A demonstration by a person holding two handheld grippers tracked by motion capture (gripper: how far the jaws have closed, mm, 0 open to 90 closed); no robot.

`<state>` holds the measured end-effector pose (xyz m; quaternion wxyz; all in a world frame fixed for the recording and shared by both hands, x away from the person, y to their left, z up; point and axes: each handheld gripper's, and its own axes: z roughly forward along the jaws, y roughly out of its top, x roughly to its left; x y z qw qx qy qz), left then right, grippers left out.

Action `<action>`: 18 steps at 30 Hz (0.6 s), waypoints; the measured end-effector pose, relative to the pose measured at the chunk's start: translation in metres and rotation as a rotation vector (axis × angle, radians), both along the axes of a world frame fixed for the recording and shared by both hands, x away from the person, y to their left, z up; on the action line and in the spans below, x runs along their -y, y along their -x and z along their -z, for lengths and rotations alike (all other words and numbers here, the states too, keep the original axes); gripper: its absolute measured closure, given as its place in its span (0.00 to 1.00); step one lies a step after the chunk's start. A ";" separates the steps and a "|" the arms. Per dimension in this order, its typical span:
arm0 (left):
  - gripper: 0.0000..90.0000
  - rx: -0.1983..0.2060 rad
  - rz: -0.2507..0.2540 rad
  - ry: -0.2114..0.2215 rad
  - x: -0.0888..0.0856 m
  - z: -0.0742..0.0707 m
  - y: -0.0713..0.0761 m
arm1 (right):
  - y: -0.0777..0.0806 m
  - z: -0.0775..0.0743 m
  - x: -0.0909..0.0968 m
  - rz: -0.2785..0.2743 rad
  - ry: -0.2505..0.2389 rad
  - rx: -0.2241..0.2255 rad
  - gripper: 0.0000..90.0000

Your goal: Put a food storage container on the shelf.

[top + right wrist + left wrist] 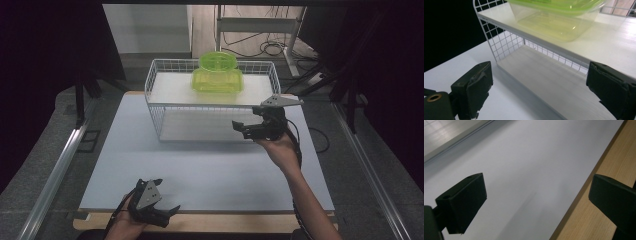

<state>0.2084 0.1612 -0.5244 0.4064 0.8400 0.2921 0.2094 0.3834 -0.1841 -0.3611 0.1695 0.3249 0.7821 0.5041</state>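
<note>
Clearance was the point to be minded, by judgement: the right gripper [248, 128], its jaws spread and empty, was held at the front right corner of the wire rack [157, 107], just below the shelf edge, and would best be drawn away level so the mesh was not caught. The box [218, 75], a clear green plastic tub with a domed lid, was set at the back middle of the rack's white upper shelf. The left gripper [165, 205] was kept spread and empty at the desk's [200, 165] front edge, over matte white sheet and pale wood trim.
</note>
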 end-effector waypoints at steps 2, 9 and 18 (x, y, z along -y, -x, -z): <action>0.01 0.005 0.003 -0.011 0.001 0.000 0.000 | 0.001 0.004 0.000 0.000 -0.001 -0.001 0.08; 0.02 0.006 0.002 -0.035 0.001 0.000 0.000 | 0.008 0.018 0.002 -0.003 -0.009 -0.006 0.08; 0.02 -0.006 0.004 -0.041 -0.001 0.000 0.000 | 0.016 0.037 0.006 0.018 0.019 -0.009 0.06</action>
